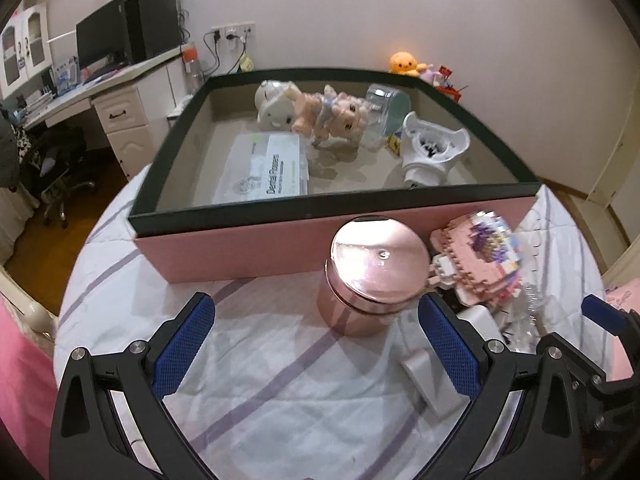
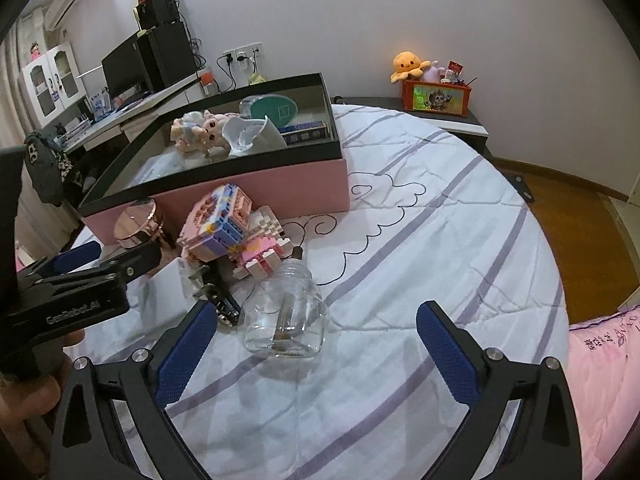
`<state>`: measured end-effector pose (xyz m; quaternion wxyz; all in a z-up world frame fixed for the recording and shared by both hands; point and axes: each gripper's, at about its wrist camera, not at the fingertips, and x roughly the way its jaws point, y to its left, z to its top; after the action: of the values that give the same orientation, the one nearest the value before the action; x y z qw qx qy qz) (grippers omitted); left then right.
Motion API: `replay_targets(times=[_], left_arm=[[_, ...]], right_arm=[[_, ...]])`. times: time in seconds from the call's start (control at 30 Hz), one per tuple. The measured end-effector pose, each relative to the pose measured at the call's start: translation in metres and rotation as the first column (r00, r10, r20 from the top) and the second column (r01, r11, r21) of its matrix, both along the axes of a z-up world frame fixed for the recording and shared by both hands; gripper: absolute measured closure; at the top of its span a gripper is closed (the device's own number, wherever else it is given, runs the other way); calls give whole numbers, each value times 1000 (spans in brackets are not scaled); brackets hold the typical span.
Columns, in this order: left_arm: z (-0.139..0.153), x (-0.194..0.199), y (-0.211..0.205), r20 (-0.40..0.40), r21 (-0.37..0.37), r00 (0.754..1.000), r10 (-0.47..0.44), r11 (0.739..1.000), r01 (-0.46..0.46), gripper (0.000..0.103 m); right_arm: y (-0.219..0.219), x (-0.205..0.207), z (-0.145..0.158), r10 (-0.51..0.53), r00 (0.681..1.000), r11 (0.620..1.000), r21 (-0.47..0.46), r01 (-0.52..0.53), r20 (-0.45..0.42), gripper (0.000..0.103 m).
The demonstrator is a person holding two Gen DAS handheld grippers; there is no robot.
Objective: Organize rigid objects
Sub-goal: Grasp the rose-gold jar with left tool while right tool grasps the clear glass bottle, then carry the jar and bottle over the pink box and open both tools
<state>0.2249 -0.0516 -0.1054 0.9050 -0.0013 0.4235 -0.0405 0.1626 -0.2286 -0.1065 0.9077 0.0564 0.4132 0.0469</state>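
A rose-gold lidded tin (image 1: 374,276) stands on the bedspread just in front of the pink storage box (image 1: 248,248). My left gripper (image 1: 316,328) is open, and the tin sits a little ahead of its fingers. To the right of the tin lies a pink brick-built house (image 1: 480,260) with a white adapter (image 1: 430,376) nearer me. In the right wrist view a clear glass jar (image 2: 286,316) lies on its side just ahead of my open right gripper (image 2: 316,332), with the brick house (image 2: 224,222) and the tin (image 2: 138,226) beyond it. The box (image 2: 256,188) holds dolls, a white cup and a packet.
The box sits on a white quilt with purple stripes (image 2: 420,240). A desk with a monitor (image 1: 104,46) stands at the back left. An orange plush and a red toy box (image 2: 436,98) rest on a stand at the back right. A pink blanket (image 2: 604,364) lies at the right.
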Motion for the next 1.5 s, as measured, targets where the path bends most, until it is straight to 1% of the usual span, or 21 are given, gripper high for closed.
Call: replay_targets(times=[0.03,0.07,0.1,0.13,0.17,0.23,0.27,0.3,0.33,0.37,0.4,0.43,0.47,0.5,0.6,0.97,1.2,1.5], left_arm=[[-4,3,-1,-10,1,1000,3,1000,-3,0],[-6,6,-1,-17,1,1000,5,1000,-5,0],[-9,9,-1,-27,0,1000,8,1000,-8,1],[-12,11,-1,-35,-3,999,10,1000,-10,2],[-14,14,-1,-42,-5,999,10,1000,-10,2],[-15,18,0,-46,-19,999,2,1000,-3,6],[-15,19,0,-44,-24,999,-4,1000,2,9],[-15,19,-1,-39,-32,999,-13,999,12,16],[-15,19,-1,-37,-31,999,-15,999,14,18],[-15,19,-1,-33,-28,999,-12,1000,11,23],[-14,17,0,-26,-45,999,-21,999,20,34],[-13,16,1,-22,-55,999,-29,998,28,42],[-12,16,2,-16,-61,999,-38,997,37,54],[-11,14,3,-11,-57,999,-36,998,35,54],[-10,9,9,-11,-79,999,-34,996,33,54],[3,-14,28,13,-87,1000,-13,996,14,54],[19,-30,39,48,-88,999,-5,996,9,54],[47,-38,52,108,-88,994,5,996,5,54]], right_arm=[[1,2,-2,3,1000,1000,-5,-3,-3,7],[2,4,-4,6,1000,1000,-11,-6,-7,16],[3,6,-7,7,1000,1000,-18,-7,-14,20],[3,8,-11,11,1000,1000,-19,-11,-23,28],[4,9,-14,10,1000,1000,-28,-10,-29,32],[7,10,-17,9,1000,999,-49,-11,-28,33],[7,11,-17,11,1000,998,-56,-13,-27,36],[8,11,-17,16,1000,998,-59,-17,-25,39],[8,11,-17,22,999,998,-63,-23,-24,44],[8,12,-16,27,999,998,-64,-29,-22,51],[8,11,-16,32,999,998,-62,-33,-21,52],[7,11,-15,35,999,998,-58,-36,-19,52],[7,10,-15,39,999,998,-54,-40,-19,52],[7,9,-15,41,999,998,-51,-42,-19,52],[8,4,-12,46,999,998,-39,-47,-18,52],[19,-7,6,73,997,997,-36,-72,10,52],[27,-12,21,99,994,995,-30,-98,39,52],[35,-4,53,145,984,989,-22,-144,105,52]])
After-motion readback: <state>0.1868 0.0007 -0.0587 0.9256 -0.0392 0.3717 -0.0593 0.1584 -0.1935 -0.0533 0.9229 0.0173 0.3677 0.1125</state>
